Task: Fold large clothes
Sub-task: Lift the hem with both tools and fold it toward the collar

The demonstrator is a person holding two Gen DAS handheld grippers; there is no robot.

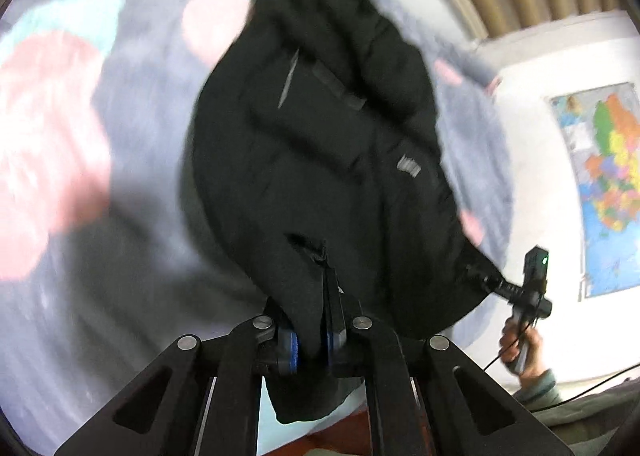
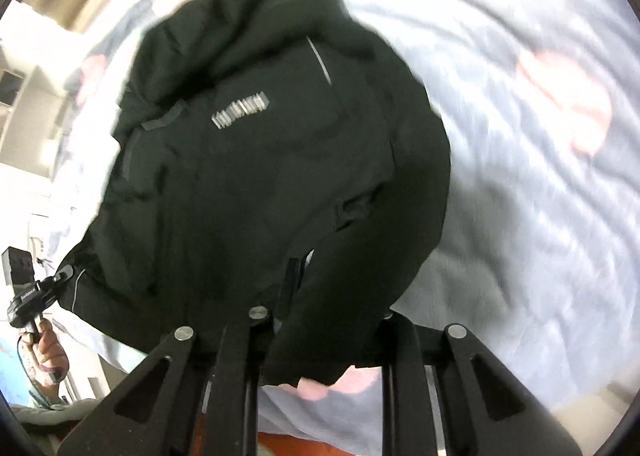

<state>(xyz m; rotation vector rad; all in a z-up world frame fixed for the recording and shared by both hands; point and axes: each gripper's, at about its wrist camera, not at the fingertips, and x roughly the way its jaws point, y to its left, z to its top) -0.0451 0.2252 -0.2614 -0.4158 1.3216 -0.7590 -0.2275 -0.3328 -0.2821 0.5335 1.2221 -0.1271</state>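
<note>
While both views are motion-blurred, a black jacket (image 1: 320, 143) hangs above a bed (image 1: 132, 183) with a grey, pink-spotted cover. The left tongs (image 1: 329, 280) and the right tongs (image 2: 298, 276) are each clamped on its hem. A map (image 1: 604, 183) hangs on the wall.

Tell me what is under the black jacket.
Under the jacket lies a grey bedspread with pink patches, showing on all sides of it. What lies directly beneath the jacket is covered. Both grippers' jaws clamp its near edge.
</note>
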